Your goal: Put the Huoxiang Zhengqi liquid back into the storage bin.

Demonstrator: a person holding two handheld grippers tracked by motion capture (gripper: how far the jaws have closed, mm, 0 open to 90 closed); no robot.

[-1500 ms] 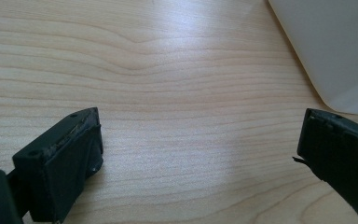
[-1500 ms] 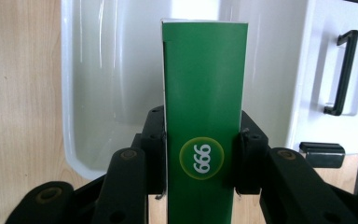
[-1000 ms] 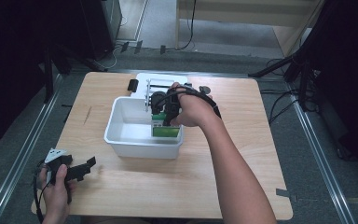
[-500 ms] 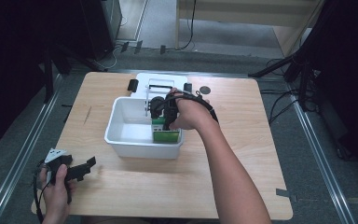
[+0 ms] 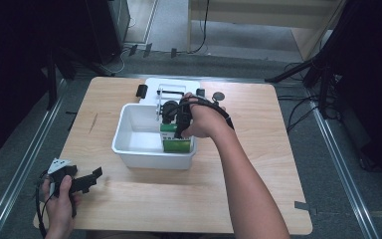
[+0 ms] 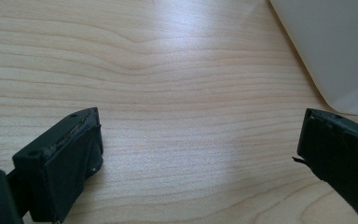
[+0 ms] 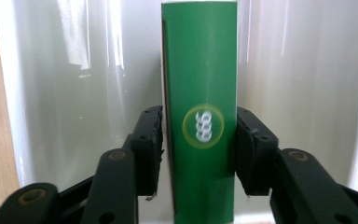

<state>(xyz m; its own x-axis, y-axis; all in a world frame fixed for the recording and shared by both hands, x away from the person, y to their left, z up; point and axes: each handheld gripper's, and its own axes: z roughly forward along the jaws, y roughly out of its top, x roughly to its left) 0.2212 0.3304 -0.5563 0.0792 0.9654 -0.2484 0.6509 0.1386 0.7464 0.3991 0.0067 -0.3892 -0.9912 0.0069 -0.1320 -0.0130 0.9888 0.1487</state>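
The right gripper [image 7: 199, 140] has just been easing its jaws apart, the green box [image 7: 200, 84] between them, the pads right at its sides. That box sits inside the white bin [image 5: 129, 127] at the centre of the high view. At the lower left, the left gripper [image 6: 198, 140] is spread wide over the bare table [image 6: 168, 70].

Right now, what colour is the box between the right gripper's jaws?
Green, with a round white-and-yellow logo on its face: the box, clearest in the right gripper view.
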